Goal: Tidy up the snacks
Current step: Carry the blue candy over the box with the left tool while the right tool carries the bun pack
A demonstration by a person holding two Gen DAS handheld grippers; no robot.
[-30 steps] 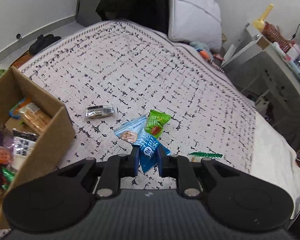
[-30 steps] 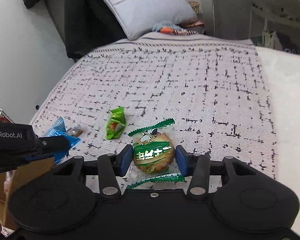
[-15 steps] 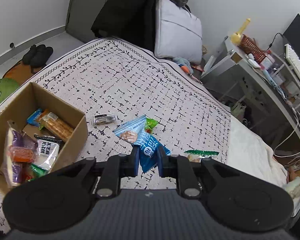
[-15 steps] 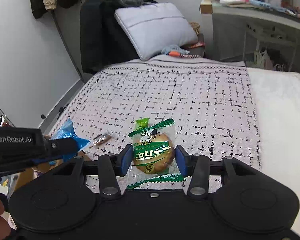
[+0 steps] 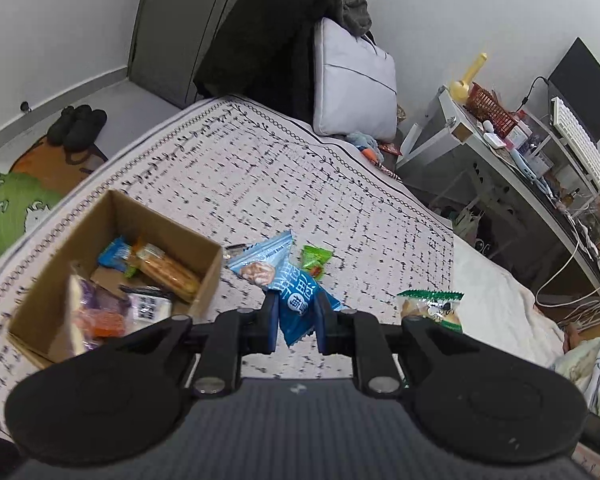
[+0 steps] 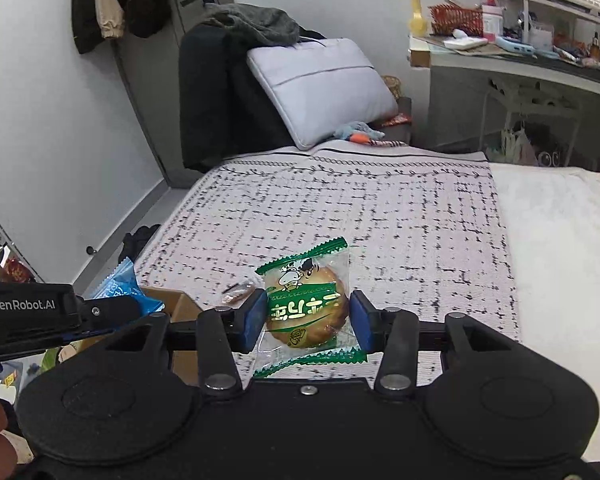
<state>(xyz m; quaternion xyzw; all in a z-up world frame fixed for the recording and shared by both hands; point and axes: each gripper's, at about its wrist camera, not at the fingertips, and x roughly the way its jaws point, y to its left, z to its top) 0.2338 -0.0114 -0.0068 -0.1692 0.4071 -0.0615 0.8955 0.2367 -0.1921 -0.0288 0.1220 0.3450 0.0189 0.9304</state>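
My left gripper (image 5: 296, 322) is shut on a blue snack packet (image 5: 284, 280), held in the air over the patterned bedspread. Left of it stands an open cardboard box (image 5: 56, 292) with several snacks inside. My right gripper (image 6: 308, 320) is shut on a clear, green-edged packet holding a round pastry (image 6: 306, 306); that pastry packet (image 5: 432, 308) also shows at the right of the left wrist view. A small green packet (image 5: 316, 260) lies on the bedspread beyond the blue one. A small brown-and-silver wrapper (image 6: 238, 294) lies near the box corner (image 6: 180, 304).
A grey pillow (image 5: 352, 84) and dark clothes sit at the head of the bed. A cluttered white desk (image 5: 500, 148) stands to the right, with cables beside it. Black shoes (image 5: 76, 124) and a green mat (image 5: 8, 208) are on the floor at the left.
Both grippers have risen with their packets still held, so the bed looks farther away. The box has come fully into the left wrist view and its corner into the right.
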